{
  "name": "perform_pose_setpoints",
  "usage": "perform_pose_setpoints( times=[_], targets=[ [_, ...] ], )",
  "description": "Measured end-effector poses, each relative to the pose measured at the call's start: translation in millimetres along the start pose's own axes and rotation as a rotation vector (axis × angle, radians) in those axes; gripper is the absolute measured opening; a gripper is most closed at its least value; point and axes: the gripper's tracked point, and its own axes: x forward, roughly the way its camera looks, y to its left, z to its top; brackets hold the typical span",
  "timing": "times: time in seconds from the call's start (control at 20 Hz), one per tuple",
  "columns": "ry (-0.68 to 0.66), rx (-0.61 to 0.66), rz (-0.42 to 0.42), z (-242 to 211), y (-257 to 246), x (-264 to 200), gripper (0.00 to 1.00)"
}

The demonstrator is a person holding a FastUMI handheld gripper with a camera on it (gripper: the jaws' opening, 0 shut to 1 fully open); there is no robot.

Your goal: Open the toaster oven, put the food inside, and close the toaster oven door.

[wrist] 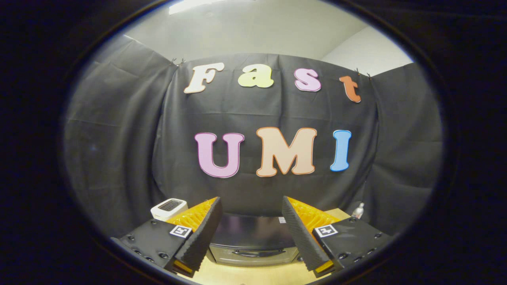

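The toaster oven (251, 237) stands on a light wooden table (253, 273), seen from above and in front between my two fingers. It has a dark top and a silver front. Its door is shut, with the handle (257, 252) running along the upper front. My gripper (251, 231) hovers above the near side of the oven, open wide, with nothing between its fingers. No food shows in this view.
A small white appliance (169, 208) with a dark grille sits on the table behind my left finger. A small clear bottle (357, 210) stands at the back right of the table. Black cloth walls close the booth behind and on both sides.
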Motion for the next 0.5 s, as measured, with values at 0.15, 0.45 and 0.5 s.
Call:
perform_pose_setpoints(
  times=[0.15,0.45,0.5],
  targets=[
    [0.002,-0.002,-0.014,-9.4,-2.4,3.0,0.96],
    [-0.048,0.046,-0.041,-41.0,-3.4,9.2,0.96],
    [-0.058,0.061,-0.036,-50.0,-1.7,13.0,0.96]
  ],
)
